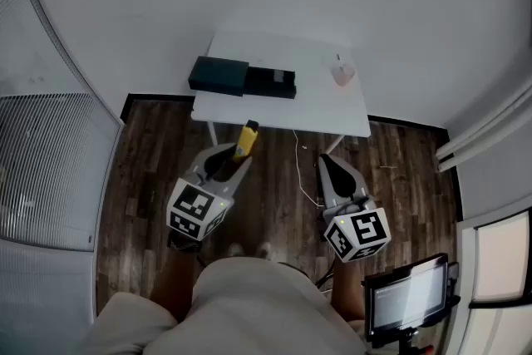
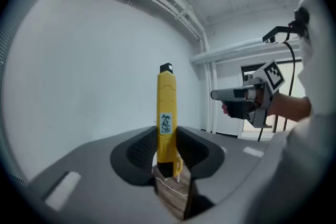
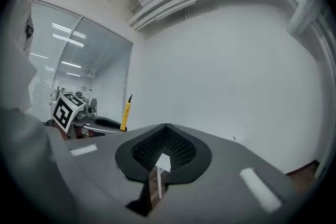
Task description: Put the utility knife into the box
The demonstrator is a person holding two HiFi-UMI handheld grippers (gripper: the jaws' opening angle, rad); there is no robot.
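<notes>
L gripper [image 2: 167,152] clamped the knife [image 2: 166,113] by its lower end, tip up, prob. for a steady carry. R gripper [image 3: 164,150] was closed & empty, idle at 3 o'clock. Ahead at 12 o'clock, well apart, the box [image 1: 219,76] lay on the table [image 1: 320,108], knife not yet in.

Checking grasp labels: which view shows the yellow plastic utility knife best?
Left gripper view: the yellow plastic utility knife stands centre frame at full length, clamped in the left gripper. The head view shows it small, poking towards the table. The right gripper view shows only a distant sliver.
</notes>
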